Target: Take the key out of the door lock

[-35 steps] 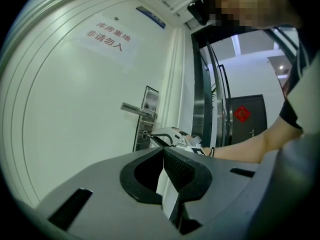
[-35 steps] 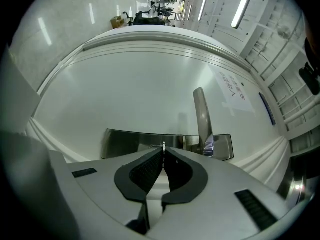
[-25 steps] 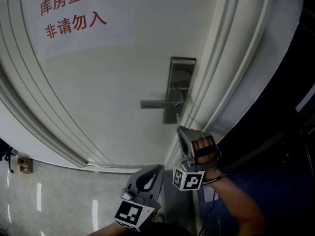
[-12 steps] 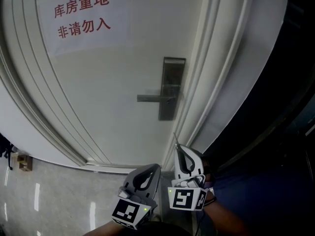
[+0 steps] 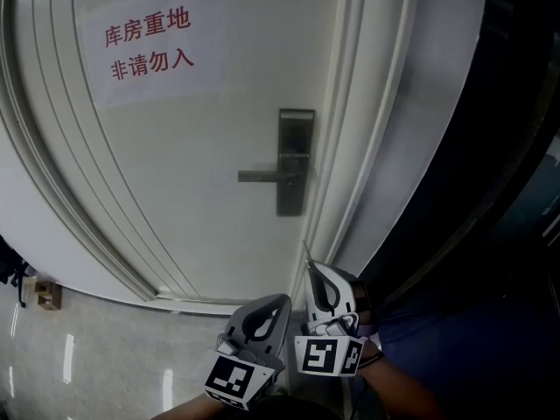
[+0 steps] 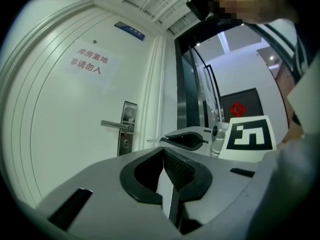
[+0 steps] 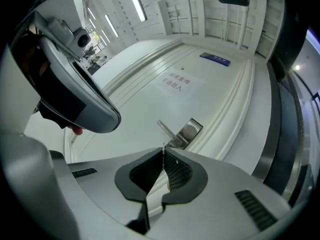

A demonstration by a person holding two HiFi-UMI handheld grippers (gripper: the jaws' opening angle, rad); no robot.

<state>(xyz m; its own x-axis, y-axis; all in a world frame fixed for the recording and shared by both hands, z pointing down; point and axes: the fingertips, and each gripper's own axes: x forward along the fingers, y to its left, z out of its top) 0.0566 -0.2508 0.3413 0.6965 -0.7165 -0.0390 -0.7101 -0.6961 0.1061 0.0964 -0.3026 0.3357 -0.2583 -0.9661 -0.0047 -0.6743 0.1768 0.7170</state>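
A silver lock plate [image 5: 294, 160] with a lever handle [image 5: 266, 176] sits on the white door [image 5: 201, 147]. My right gripper [image 5: 309, 268] hangs below the plate, well back from it, shut on a thin metal key [image 5: 307, 254] that juts from its tip. In the right gripper view the key [image 7: 163, 146] shows as a sliver between the closed jaws, pointing at the lock plate [image 7: 189, 130]. My left gripper [image 5: 280, 301] is beside it, lower and to the left, shut and holding nothing. The keyhole [image 6: 124, 144] in the left gripper view looks bare.
A paper sign [image 5: 149, 46] with red characters is stuck on the door's upper left. The white door frame [image 5: 367, 147] runs along the right, with a dark glass partition [image 5: 516, 191] beyond. Shiny floor tiles [image 5: 87, 348] lie at the lower left.
My right gripper has drawn back and down from the lock plate's lower end toward me, with the key in its jaws. The left gripper has barely moved.
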